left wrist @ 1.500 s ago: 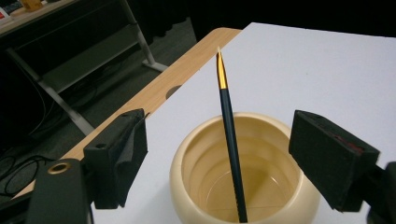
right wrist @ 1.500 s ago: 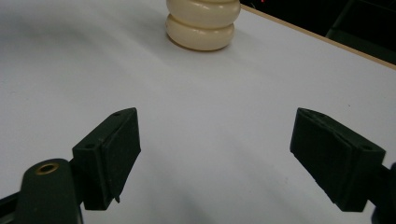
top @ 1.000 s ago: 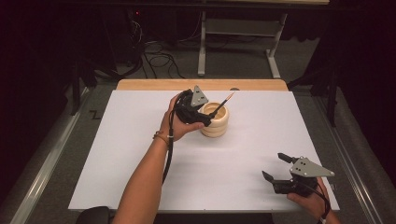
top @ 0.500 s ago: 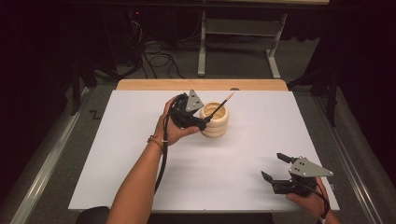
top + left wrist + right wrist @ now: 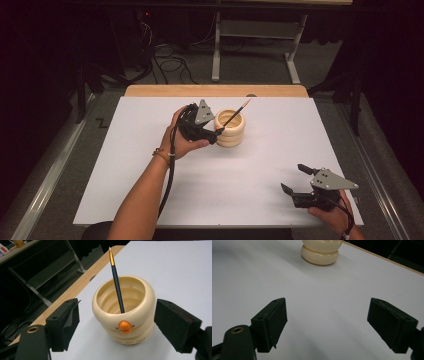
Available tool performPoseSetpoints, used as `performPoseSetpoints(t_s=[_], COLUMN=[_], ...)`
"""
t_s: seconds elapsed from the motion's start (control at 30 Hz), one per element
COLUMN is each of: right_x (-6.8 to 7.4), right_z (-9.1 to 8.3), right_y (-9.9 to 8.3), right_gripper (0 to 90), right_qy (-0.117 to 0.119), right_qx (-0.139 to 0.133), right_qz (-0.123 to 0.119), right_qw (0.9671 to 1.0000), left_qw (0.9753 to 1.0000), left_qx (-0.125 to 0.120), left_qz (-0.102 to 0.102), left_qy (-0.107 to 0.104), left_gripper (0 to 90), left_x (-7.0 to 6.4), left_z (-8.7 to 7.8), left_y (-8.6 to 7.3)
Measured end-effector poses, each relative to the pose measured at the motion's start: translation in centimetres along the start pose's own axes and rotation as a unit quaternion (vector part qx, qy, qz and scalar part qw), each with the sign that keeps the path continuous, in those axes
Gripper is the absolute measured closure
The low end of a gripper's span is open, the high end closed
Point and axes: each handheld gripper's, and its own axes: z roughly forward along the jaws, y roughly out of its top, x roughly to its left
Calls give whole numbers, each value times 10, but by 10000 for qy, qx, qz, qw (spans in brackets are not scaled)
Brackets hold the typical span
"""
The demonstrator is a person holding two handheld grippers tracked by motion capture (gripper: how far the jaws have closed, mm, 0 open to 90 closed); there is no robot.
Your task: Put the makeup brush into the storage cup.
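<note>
Left gripper [image 5: 117,322] fingers are spread beside the cup [image 5: 123,312]; the brush [image 5: 117,285] could be tipped out if bumped. Right gripper [image 5: 300,180] is spread, idle on the worktop [image 5: 130,165]

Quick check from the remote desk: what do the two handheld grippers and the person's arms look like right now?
Both grippers, the left gripper and the right gripper, are black with two blocky padded jaws and a grey three-cornered plate on top. A black cable trails from each. The forearms are bare, with no sleeves showing; a bracelet sits on the left wrist.
</note>
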Motion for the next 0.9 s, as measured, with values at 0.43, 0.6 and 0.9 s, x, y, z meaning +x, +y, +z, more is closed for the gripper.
performPoseSetpoints(t_s=[0.43, 0.6, 0.9], right_x=[0, 0, 1], right_z=[-2, -3, -2], right_y=[1, 1, 2], right_gripper=[174, 174, 174], right_qy=[-52, -75, -76], right_qx=[-20, -36, -17], right_qz=[-36, 8, -40], right_qw=[10000, 10000, 10000], left_qw=[9999, 9997, 9995], left_qx=[88, 151, 196], left_qz=[138, 203, 237], left_qy=[-15, 5, 49], left_gripper=[213, 213, 214], left_x=[1, 0, 2], left_z=[-13, -19, -31], left_y=[-5, -8, -17])
